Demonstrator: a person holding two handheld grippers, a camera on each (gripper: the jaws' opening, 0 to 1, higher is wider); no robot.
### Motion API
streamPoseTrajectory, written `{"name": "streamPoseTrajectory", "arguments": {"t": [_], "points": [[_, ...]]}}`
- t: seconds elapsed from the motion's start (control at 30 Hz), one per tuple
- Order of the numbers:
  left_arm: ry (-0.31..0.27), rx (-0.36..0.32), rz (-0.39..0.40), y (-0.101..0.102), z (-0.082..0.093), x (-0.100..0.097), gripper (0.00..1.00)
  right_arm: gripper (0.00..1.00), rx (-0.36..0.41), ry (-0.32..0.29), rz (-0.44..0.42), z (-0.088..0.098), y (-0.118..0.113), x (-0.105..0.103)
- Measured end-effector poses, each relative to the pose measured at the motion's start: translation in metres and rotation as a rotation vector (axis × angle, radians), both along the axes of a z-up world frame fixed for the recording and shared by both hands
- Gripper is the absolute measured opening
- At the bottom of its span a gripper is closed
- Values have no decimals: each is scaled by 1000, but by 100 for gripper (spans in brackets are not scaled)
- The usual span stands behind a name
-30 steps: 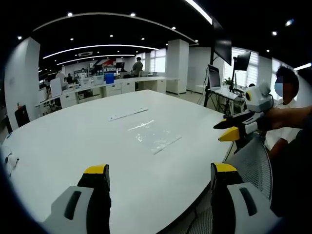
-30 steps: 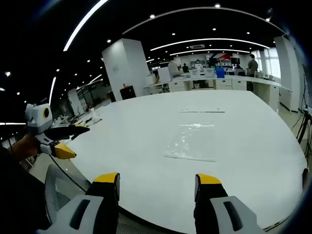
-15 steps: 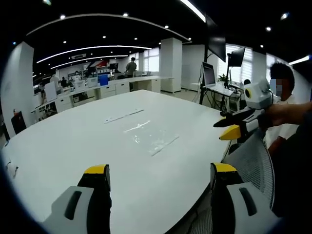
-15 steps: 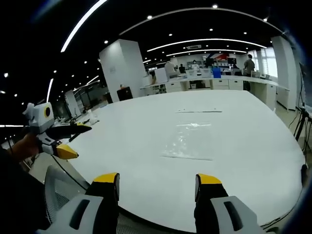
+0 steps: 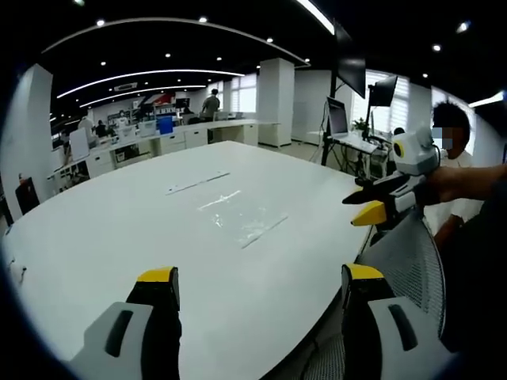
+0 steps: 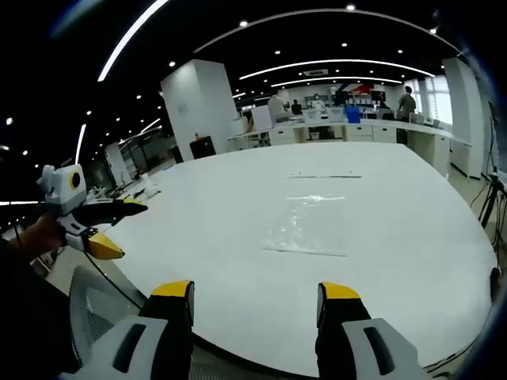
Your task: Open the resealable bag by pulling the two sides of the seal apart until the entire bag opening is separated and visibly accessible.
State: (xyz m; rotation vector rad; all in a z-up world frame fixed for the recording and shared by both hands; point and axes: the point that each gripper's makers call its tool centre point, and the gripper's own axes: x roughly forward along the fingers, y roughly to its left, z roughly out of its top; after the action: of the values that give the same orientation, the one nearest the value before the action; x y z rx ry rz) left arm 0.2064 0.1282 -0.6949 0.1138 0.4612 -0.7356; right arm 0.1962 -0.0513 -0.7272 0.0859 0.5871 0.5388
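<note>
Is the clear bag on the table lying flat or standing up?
Lying flat. The clear bag is spread on the white table, untouched by either tongs. Whether its seal is open is too small to tell.

A large white table [image 5: 119,237] with a rounded edge took up most of the foreground. A thin pale strip [image 5: 196,184] lay flat on it toward the far side. Beyond the table stood a broad white pillar [image 6: 200,107], and long white desks [image 6: 372,133] where several people [image 6: 406,103] stood or sat. Dark monitors [image 5: 391,93] stood on stands near bright windows. A grey mesh chair back [image 5: 408,261] sat just beside the table's edge. Curved light strips [image 6: 337,65] ran across the dark ceiling.
</note>
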Motion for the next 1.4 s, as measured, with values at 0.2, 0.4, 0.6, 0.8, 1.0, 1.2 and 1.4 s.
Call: {"name": "streamPoseTrajectory", "arguments": {"t": [0.2,0.4,0.6,0.8,1.0,1.2,1.4], "points": [[3,-5,11,-1,0,-4,83,60,-10,-5,1,1,-2,1],[-7,-17,3,-4,6,-8,83,59,-14,-47,8,14,0,4],[-4,-7,-6,-3,4,-9,82,59,-16,-47,20,13,2,4],[4,-9,5,-1,3,-10,83,62,-10,-24,14,8,-1,1],[4,-8,9,1,2,-9,83,64,-10,-6,22,2,0,-2],[6,-6,9,0,1,-9,84,63,-14,1,30,0,2,0],[15,0,3,-1,-2,-9,84,63,-14,6,36,-3,4,4]]}}
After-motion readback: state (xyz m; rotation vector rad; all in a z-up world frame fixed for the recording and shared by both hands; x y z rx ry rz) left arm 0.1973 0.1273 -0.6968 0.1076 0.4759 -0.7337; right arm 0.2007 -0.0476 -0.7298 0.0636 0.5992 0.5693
